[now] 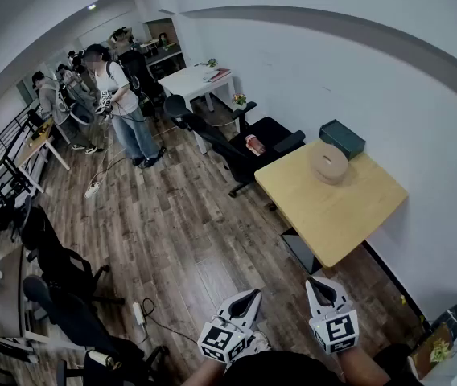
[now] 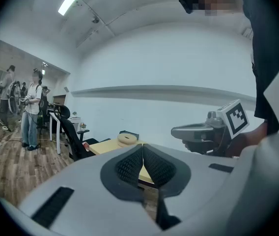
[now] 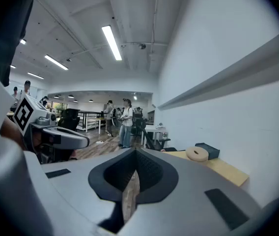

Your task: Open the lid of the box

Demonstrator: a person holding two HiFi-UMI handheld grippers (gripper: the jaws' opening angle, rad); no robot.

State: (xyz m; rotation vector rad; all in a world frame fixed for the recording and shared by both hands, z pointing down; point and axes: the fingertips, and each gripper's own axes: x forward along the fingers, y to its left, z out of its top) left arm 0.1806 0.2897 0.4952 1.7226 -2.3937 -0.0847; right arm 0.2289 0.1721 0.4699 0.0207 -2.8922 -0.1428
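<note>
A dark teal box sits at the far edge of a light wooden table, against the wall. Beside it stands a round beige container. Both grippers hang low over the floor, well short of the table. The left gripper and the right gripper are side by side, both shut with nothing in them. In the left gripper view the shut left gripper points toward the round container and the box. The right gripper view shows the shut right gripper, with the container and box far off.
A black office chair stands at the table's left side. Wooden floor lies between me and the table, with a power strip and cable at lower left. More black chairs stand at left. A person stands farther back by a white table.
</note>
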